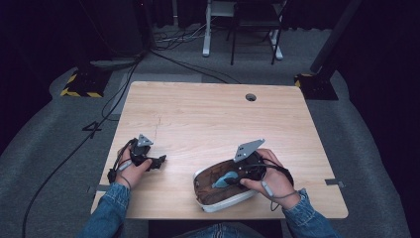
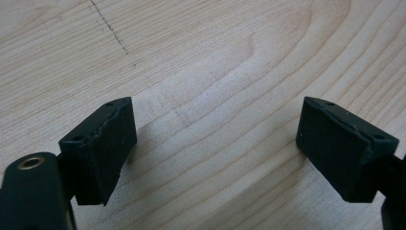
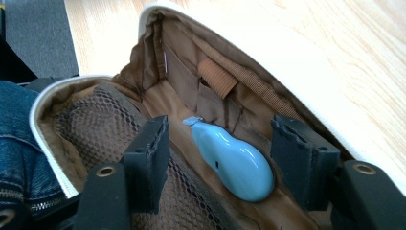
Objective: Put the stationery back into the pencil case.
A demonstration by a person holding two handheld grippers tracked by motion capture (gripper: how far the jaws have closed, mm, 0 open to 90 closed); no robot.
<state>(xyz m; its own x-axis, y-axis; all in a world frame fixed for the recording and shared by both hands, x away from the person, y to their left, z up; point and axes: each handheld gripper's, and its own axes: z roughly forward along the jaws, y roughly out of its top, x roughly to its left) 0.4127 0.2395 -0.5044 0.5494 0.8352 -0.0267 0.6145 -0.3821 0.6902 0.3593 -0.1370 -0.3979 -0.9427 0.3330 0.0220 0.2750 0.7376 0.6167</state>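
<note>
- Light wooden table with visible grain (image 1: 208, 119): round cable hole near its far edge (image 1: 251, 97); grey carpet around it.
- White oval zip case with brown fabric lining (image 1: 223, 201): lies open at the table's near edge, right of centre. Inside are a mesh pocket (image 3: 95, 139) and an orange-brown webbing loop (image 3: 218, 76).
- Pale blue smooth pear-shaped gadget with a small metal tip (image 3: 234, 158): rests inside the case on the lining, tip pointing away.
- Right gripper (image 3: 220, 158): held over the open case, jaws wide, one on each side of the blue gadget, neither touching it.
- Left gripper (image 2: 215, 143): near the table's left edge, low over bare wood, jaws wide apart, nothing between them.
</note>
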